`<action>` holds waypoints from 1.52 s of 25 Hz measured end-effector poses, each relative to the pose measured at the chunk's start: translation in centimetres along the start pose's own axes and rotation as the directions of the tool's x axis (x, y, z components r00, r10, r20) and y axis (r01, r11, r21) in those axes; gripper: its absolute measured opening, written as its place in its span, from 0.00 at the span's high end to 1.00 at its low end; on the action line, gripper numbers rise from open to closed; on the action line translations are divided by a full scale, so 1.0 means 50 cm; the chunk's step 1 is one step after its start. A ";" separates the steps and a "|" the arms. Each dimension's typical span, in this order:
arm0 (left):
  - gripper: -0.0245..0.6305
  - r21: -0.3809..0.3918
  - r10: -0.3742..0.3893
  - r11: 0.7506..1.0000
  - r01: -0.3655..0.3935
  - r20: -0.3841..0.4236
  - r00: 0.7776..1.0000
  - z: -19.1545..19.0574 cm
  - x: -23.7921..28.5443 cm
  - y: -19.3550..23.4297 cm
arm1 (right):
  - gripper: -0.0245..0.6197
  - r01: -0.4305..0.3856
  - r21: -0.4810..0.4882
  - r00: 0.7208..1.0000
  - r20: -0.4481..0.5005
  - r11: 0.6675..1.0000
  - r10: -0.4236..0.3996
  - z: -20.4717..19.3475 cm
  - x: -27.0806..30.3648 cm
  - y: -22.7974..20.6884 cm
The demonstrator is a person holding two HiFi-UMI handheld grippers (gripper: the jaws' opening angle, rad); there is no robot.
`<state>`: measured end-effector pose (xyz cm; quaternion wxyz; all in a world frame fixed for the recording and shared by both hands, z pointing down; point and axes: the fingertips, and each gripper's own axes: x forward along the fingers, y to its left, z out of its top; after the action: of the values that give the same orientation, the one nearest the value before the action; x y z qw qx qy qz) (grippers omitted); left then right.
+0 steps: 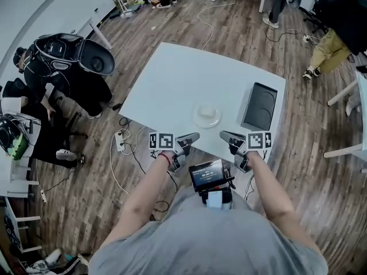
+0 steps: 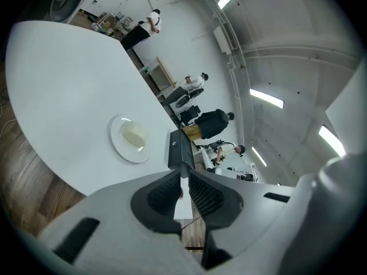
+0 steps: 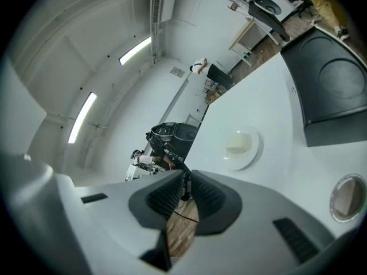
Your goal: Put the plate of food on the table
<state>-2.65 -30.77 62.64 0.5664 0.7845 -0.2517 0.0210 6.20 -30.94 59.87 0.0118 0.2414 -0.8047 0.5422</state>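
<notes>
A white plate [image 1: 207, 116] with a pale block of food on it sits on the white table [image 1: 172, 79], near the front edge. It also shows in the left gripper view, plate [image 2: 129, 138], and in the right gripper view, plate [image 3: 242, 148]. My left gripper [image 1: 195, 136] is below and left of the plate, off the table's edge, shut and empty. My right gripper [image 1: 223, 135] is below and right of the plate, also shut with nothing between its fingers. Neither touches the plate.
A black tray [image 1: 259, 106] lies on the table's right side, seen too as tray [image 3: 332, 85]. People sit and stand around the room. A black chair [image 1: 69, 53] and cables lie on the wooden floor at left. A small screen device [image 1: 207, 175] hangs at my waist.
</notes>
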 end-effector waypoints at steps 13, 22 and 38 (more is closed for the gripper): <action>0.88 0.263 0.040 0.963 -0.052 0.048 0.998 -0.044 -0.045 -0.086 | 0.87 0.006 -0.098 0.999 0.033 0.995 -0.002 -0.039 -0.072 0.048; 0.88 0.288 0.036 0.956 -0.055 0.070 0.997 -0.077 -0.054 -0.097 | 0.89 0.011 -0.142 0.999 0.044 0.990 -0.005 -0.054 -0.098 0.062; 0.88 0.272 0.021 0.961 -0.038 0.066 0.998 -0.072 -0.065 -0.111 | 0.90 0.014 -0.137 0.999 0.045 0.990 -0.008 -0.045 -0.100 0.075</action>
<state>-2.23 -25.03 58.02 0.4443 0.8515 -0.2757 0.0396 8.56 -25.99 56.11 0.0133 0.2563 -0.8389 0.4799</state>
